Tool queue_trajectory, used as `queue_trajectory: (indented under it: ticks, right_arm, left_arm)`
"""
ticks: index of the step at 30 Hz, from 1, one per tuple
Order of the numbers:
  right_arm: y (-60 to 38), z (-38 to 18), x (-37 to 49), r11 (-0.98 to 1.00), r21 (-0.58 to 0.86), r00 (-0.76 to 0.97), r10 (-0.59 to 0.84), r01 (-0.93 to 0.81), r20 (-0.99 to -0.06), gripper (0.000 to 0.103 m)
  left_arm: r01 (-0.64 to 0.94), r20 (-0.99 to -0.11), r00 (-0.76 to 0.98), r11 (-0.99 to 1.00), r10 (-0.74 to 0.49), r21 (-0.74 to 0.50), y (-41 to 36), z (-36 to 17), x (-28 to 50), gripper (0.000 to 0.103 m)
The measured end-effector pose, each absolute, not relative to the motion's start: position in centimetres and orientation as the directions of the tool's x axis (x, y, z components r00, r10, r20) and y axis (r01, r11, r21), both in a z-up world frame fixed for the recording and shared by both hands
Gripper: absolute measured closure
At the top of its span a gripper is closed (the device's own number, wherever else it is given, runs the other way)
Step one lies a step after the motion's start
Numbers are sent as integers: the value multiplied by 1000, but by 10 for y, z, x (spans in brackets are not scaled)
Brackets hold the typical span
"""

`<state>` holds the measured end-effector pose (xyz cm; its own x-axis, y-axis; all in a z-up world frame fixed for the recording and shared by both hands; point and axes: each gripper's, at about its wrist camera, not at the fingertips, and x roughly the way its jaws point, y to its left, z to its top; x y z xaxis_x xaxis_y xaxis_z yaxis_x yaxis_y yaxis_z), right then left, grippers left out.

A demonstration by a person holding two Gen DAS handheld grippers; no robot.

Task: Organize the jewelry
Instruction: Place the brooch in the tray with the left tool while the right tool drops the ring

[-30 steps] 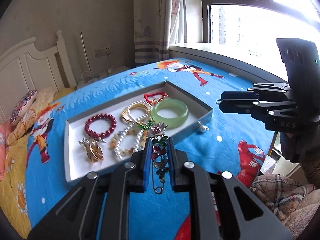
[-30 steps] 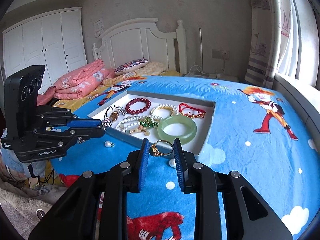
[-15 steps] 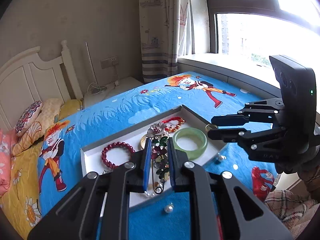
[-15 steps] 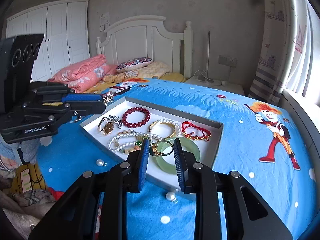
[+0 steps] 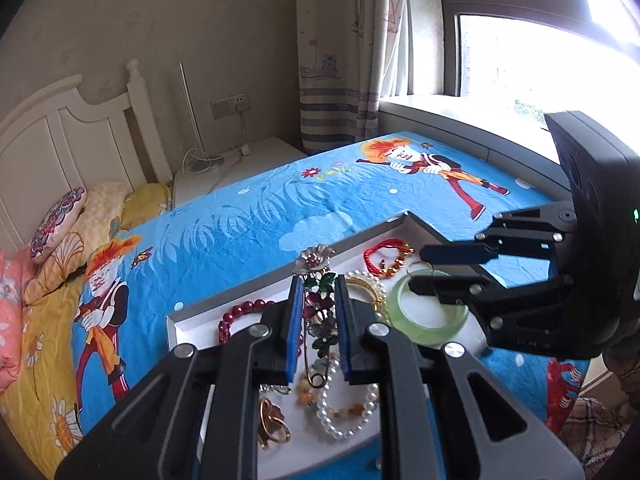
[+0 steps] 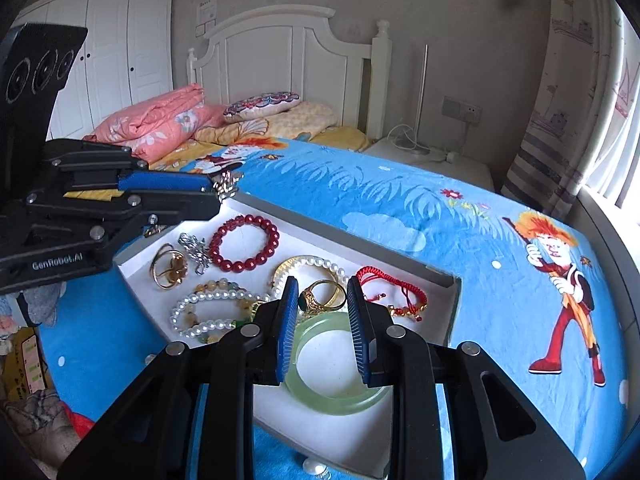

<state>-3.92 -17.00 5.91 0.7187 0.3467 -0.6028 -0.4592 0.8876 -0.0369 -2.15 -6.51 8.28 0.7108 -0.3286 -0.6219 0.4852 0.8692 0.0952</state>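
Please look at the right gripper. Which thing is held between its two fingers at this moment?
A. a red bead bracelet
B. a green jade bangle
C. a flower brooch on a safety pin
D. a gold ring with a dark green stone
D: in the right wrist view the right gripper has its blue pads on either side of the gold ring, while the jade bangle lies below in the tray.

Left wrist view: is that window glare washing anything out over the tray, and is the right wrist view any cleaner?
Left wrist view: the window is blown out white, but the tray and the flower brooch in the left gripper stay readable; edges bend from the fisheye. Right wrist view: evenly lit, the gold ring in the right gripper sharp, only a bright strip at the right edge.
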Motion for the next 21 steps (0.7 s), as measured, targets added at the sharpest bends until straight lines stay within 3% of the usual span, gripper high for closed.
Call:
queue_trajectory:
  ticks: [21]
  right_arm:
    - [-179,24,-22,907,-30,651,278,-420,-706,77]
  left_arm:
    - [464,-796,559,883,-231,70,-82,23,63,86]
